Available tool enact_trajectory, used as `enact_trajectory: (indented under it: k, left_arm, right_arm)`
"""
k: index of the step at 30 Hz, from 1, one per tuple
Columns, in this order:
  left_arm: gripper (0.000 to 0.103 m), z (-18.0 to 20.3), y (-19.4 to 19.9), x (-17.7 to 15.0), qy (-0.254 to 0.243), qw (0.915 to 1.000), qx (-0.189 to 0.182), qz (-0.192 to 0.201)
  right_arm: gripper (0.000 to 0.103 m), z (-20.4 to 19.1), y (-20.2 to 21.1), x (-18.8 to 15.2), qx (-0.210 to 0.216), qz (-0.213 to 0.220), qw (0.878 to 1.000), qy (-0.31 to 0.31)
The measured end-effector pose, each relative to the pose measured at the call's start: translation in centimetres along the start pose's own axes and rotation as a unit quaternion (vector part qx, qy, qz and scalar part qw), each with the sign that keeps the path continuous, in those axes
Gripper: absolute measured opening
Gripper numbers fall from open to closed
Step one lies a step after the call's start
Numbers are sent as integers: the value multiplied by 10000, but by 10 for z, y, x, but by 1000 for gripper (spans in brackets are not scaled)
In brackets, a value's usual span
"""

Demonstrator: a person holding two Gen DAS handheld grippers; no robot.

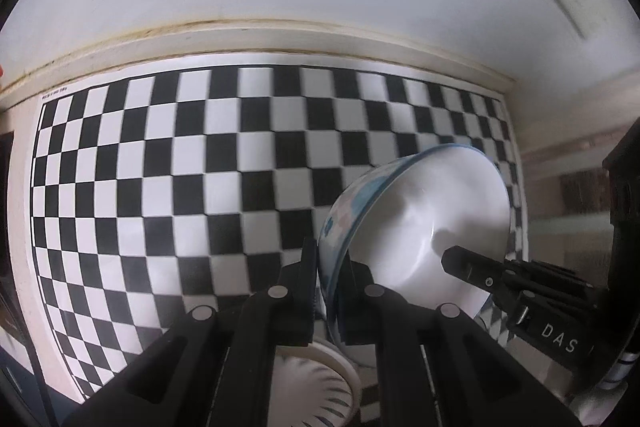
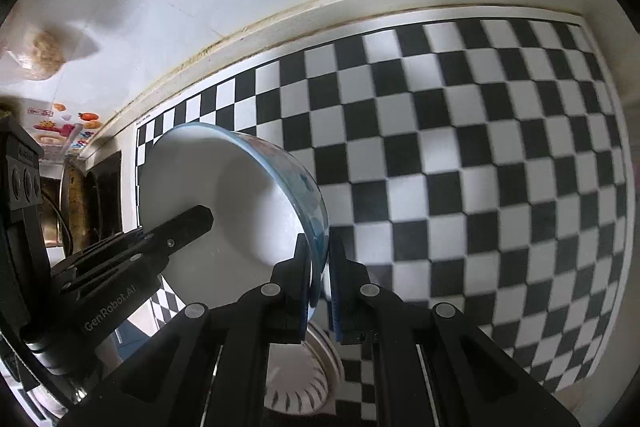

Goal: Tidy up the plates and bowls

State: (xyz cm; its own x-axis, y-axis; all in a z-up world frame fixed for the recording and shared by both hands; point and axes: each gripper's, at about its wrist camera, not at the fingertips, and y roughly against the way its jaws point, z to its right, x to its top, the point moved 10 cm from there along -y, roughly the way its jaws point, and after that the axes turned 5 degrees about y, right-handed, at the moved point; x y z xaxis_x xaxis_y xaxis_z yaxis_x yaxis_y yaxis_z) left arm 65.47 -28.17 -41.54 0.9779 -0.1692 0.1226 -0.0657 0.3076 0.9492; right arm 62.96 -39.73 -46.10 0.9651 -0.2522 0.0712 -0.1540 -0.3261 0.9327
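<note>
tabletop (image 1: 248, 39): checkered mat (image 1: 180, 167) is spread | bowl (image 1: 420, 227): held tilted above the mat and ribbed dish (image 1: 316, 383); judged rigid, glazed, slippery, breakable; rim grip suits | left claw (image 1: 330, 291), right claw (image 2: 320, 287): each pinched on opposite rims

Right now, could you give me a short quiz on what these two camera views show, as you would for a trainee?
1. True or false: both the left gripper and the right gripper clamp the rim of the blue-rimmed white bowl.
2. What lies under the bowl? A) a checkerboard mat B) a wooden tray C) a red towel
3. Fill in: below the held bowl sits a second white ____ with dark radial marks.

Key: 1 true, the jaws of each are closed on opposite rim sections. 2 A. 3 dish.
</note>
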Motion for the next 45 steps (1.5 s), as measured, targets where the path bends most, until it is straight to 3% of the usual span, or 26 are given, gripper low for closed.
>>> enact_trajectory:
  k: [11, 22, 30, 45]
  left_arm:
    - [8, 60, 9, -59, -587, 9980, -178, -115]
    - [8, 97, -30, -128, -1004, 9922, -158, -721]
    - [8, 103, -70, -152, -1159, 9868, 66, -1133]
    - [8, 114, -97, -154, -1455, 9816, 597, -1081]
  right_arm:
    - [10, 57, 62, -81, 47, 346, 9987, -364]
    - [9, 118, 58, -164, 46, 187, 9959, -884]
    - [9, 150, 34, -191, -37, -45, 9936, -1130]
    - [10, 164, 12, -196, 5, -344, 9910, -1297]
